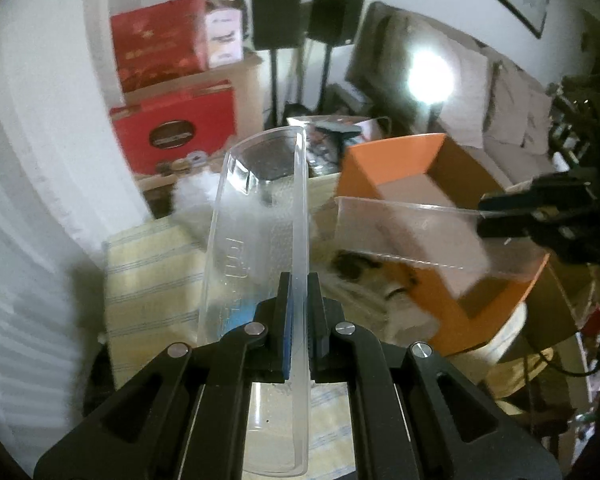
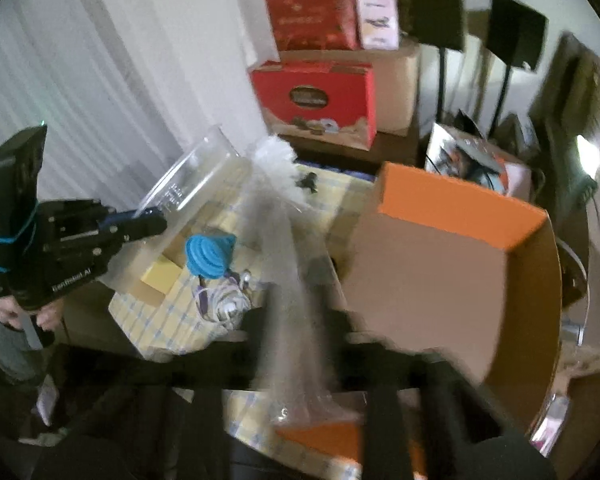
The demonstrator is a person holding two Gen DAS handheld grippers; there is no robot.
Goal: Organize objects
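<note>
A: What took up most of the scene?

B: The worktop (image 2: pixel 156 320), under a yellow checked cloth (image 1: pixel 148 272). On it stood an orange box (image 2: pixel 460 208), open at the top, the biggest thing there. Red boxes (image 2: pixel 312 96) were stacked against the wall behind.

A: And the left tongs?

B: The left tongs (image 1: pixel 298 320) were closed tight on the rim of a clear tub (image 1: pixel 260 216). The thin wall ran straight between the two pads, and the tub reached forward from them, tilted up on its side. From the right wrist camera the same tub (image 2: pixel 192 184) hung above the left part of the worktop, held at its edge, with a hand (image 2: pixel 24 312) gripping the handle below.

A: The right tongs?

B: The right tongs (image 1: pixel 496 216) were pinched on the edge of a clear bag (image 1: pixel 400 236), which stretched out over the orange box's opening. Their own camera was badly blurred, though the bag (image 2: pixel 284 232) ran forward from between the fingers.

A: Smaller things?

B: A blue funnel (image 2: pixel 208 256) lay on the cloth just beside a coiled white cable (image 2: pixel 224 300), below the tub. A yellow block (image 2: pixel 164 276) sat left of them.
</note>
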